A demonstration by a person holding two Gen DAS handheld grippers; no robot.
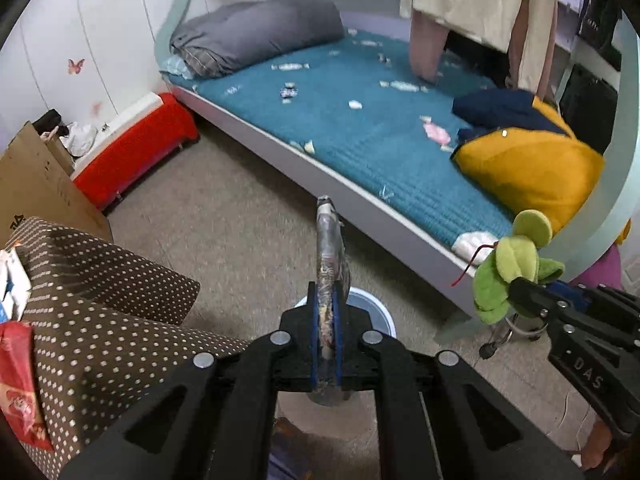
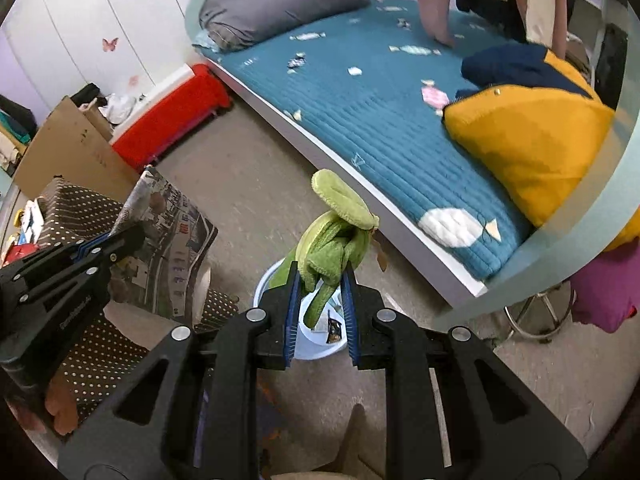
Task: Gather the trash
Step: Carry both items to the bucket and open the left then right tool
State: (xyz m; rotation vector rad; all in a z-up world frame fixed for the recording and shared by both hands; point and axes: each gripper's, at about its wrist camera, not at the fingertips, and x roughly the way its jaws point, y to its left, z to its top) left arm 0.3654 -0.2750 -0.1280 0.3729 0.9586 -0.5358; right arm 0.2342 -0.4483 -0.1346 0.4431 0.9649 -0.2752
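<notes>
My left gripper [image 1: 326, 292] is shut on a folded newspaper [image 1: 329, 240], seen edge-on and sticking up past the fingertips. Under it on the floor stands a pale blue bin [image 1: 382, 316]. My right gripper [image 2: 320, 272] is shut on a green fuzzy cloth [image 2: 340, 220], hanging over the same bin [image 2: 266, 280], which has scraps inside. In the right wrist view the left gripper [image 2: 136, 236] and its newspaper [image 2: 172, 232] are at the left. The right gripper [image 1: 516, 288] with the green cloth [image 1: 508, 264] shows at the right of the left wrist view. Several wrappers [image 1: 400, 86] lie on the teal bed [image 1: 360, 152].
A brown polka-dot box [image 1: 100, 320] and cardboard [image 1: 36, 184] stand at the left, with a red bench [image 1: 136, 148] behind. A yellow cushion [image 1: 532, 176] and grey bedding [image 1: 256, 32] lie on the bed. A person [image 1: 480, 0] stands at its far side. A metal stool [image 2: 536, 316] is at the right.
</notes>
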